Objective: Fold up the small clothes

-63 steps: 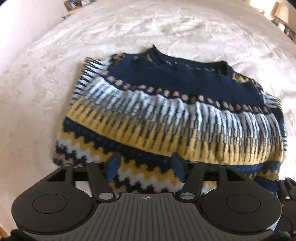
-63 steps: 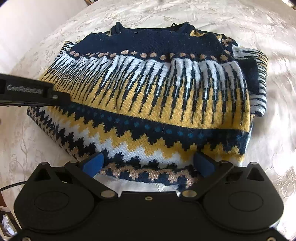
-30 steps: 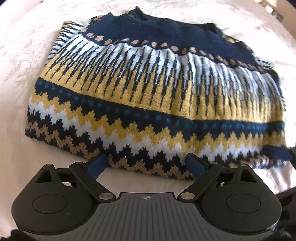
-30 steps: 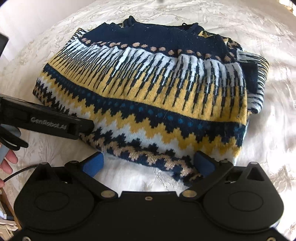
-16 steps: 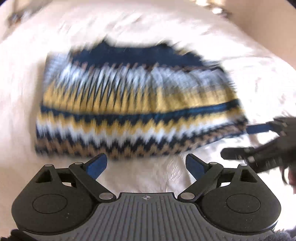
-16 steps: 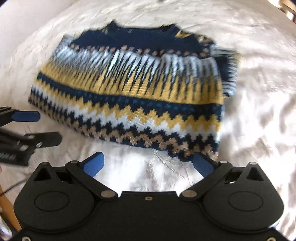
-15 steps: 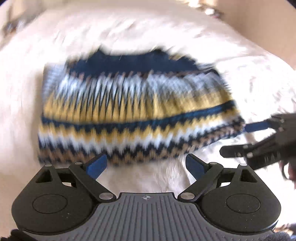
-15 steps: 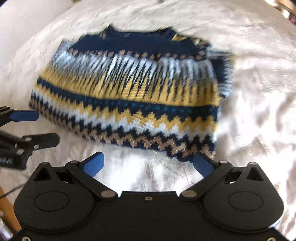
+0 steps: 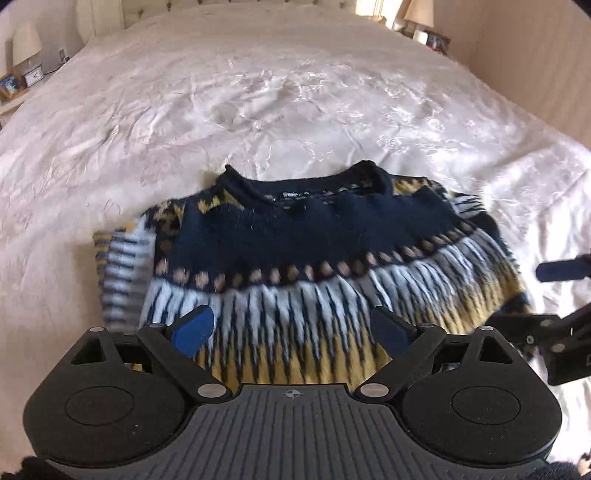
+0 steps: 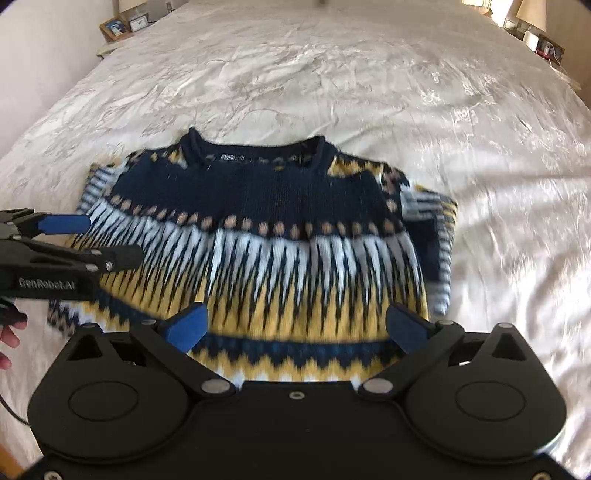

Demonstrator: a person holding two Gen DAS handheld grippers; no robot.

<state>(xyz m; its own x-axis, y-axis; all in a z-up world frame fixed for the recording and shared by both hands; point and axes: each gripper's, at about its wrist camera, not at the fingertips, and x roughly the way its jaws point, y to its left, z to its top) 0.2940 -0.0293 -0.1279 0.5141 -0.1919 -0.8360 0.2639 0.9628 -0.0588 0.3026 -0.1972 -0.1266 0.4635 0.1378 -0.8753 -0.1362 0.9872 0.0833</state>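
A folded patterned sweater [image 10: 255, 236] is lying on the white bedspread [image 10: 369, 74], its collar pointing away from both grippers. The left gripper [image 9: 291, 330] is hovering over the sweater's near half, jaws spread and grasping nothing. The right gripper [image 10: 295, 326] is doing likewise just beside it, also released and empty.

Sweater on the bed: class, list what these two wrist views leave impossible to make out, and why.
- sweater hem: hidden behind each gripper's body in both views.
- neck label: text too small and blurred.
- folded-in sleeves: ends tucked under the body.
- left gripper and right gripper: both open; whether the fingers touch the knit is unclear.
- framed photo: too small.
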